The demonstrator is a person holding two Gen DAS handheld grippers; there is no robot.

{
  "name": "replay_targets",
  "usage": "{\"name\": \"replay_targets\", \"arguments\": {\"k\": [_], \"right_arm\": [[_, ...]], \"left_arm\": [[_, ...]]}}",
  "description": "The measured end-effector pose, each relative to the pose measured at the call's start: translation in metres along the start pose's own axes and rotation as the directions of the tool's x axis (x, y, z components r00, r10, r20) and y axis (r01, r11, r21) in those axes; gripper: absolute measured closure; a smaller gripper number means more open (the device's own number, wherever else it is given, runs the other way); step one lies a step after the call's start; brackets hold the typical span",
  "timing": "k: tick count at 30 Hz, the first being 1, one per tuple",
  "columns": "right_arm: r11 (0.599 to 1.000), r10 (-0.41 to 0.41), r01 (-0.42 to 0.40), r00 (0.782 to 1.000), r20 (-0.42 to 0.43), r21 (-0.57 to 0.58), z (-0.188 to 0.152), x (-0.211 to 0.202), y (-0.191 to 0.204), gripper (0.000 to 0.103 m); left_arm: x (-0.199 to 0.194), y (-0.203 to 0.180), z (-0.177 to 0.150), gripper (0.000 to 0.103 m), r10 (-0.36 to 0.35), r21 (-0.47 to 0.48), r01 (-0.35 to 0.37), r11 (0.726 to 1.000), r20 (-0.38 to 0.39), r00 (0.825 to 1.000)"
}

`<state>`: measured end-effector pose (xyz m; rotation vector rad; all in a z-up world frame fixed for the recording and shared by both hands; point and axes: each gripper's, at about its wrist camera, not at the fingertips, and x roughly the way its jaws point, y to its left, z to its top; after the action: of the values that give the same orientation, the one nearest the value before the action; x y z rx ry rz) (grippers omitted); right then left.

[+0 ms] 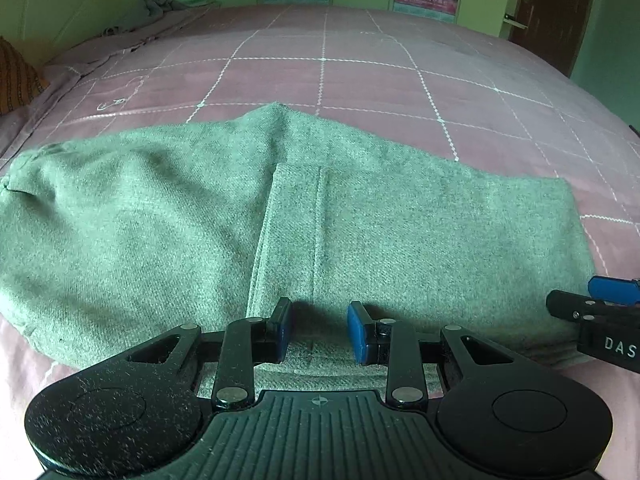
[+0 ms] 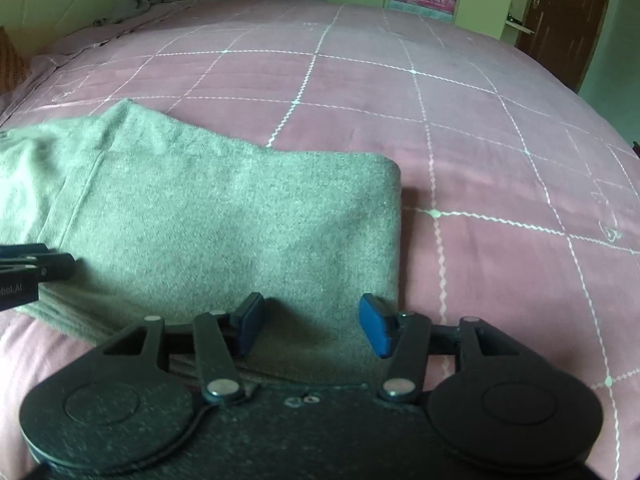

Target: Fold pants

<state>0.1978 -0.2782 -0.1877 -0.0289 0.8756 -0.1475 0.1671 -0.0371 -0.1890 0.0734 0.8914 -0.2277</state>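
Observation:
Green pants (image 1: 168, 216) lie folded on the pink bed, with a hemmed leg end (image 1: 292, 220) laid over the middle. My left gripper (image 1: 319, 330) is open and empty, just above the near edge of the pants. My right gripper (image 2: 310, 326) is open and empty over the right end of the folded pants (image 2: 224, 232), close to its right fold edge. The right gripper shows at the right edge of the left wrist view (image 1: 596, 304). The left gripper shows at the left edge of the right wrist view (image 2: 36, 268).
The pink checked bedspread (image 2: 480, 140) stretches beyond the pants to the right and far side. A bundle of cloth (image 1: 156, 6) lies at the far left corner. An orange cushion (image 1: 16, 72) is at the left. Green walls and a brown door (image 1: 556, 12) stand behind.

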Motion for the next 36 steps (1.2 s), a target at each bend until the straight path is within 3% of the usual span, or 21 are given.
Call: {"name": "replay_targets", "arguments": {"k": [6,11,20,29,36], "right_arm": [[0.999,0.027,-0.029,0.998,0.051,0.039,-0.012,-0.022,0.003,0.049],[1.000,-0.001,0.002,1.000,0.017,-0.006,-0.009,-0.015,0.012,0.049],[0.997,0.066,-0.068,0.997,0.037,0.030,-0.001,-0.028,0.027,0.048],[0.994,0.111,-0.112,0.992,0.067,-0.001,0.011,-0.039,0.054,0.047],[0.991,0.133,-0.133,0.989,0.059,-0.008,0.011,-0.038,0.068,0.046]], "left_arm": [[-0.009,-0.003,-0.006,0.072,0.010,0.009,-0.011,1.000,0.013,1.000],[-0.013,0.001,-0.004,0.072,-0.006,-0.020,0.006,1.000,0.006,1.000],[-0.030,0.013,-0.001,0.072,-0.013,-0.061,0.014,0.998,0.025,1.000],[-0.048,0.058,0.000,0.072,-0.010,-0.186,0.013,0.982,0.019,1.000],[-0.051,0.092,-0.005,0.070,0.051,-0.252,-0.050,0.967,-0.003,0.999]]}}
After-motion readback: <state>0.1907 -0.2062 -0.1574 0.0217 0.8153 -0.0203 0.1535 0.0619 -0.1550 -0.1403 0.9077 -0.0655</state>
